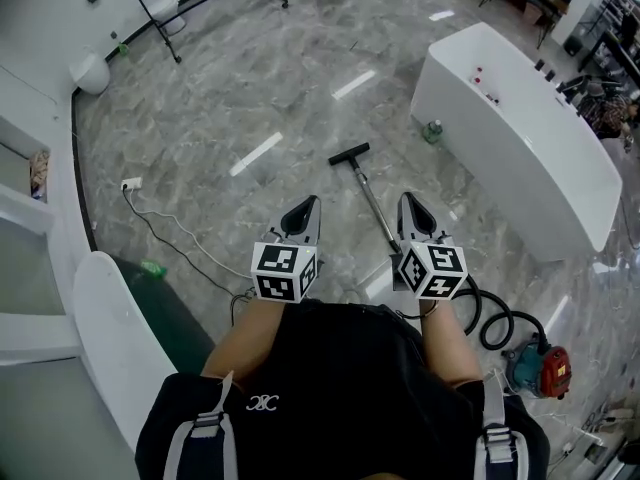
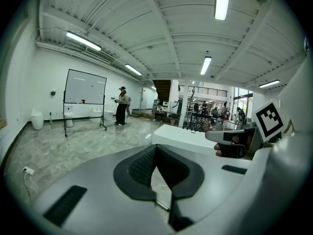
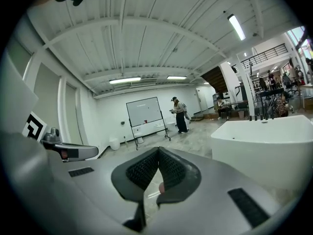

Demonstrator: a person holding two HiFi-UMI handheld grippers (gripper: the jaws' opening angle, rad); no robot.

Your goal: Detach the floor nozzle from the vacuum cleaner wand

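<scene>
Grey marble floor holds the wand, its nozzle at the far end, ahead of both tools. The left tool and right tool are pinched together and empty. This looks like the approach, and next they would need to open at the joint.

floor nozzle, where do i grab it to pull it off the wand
Probably the nozzle head's narrow bar, pinched from above across its width: it lies flat on the floor, crosswise at the wand's far end.
</scene>
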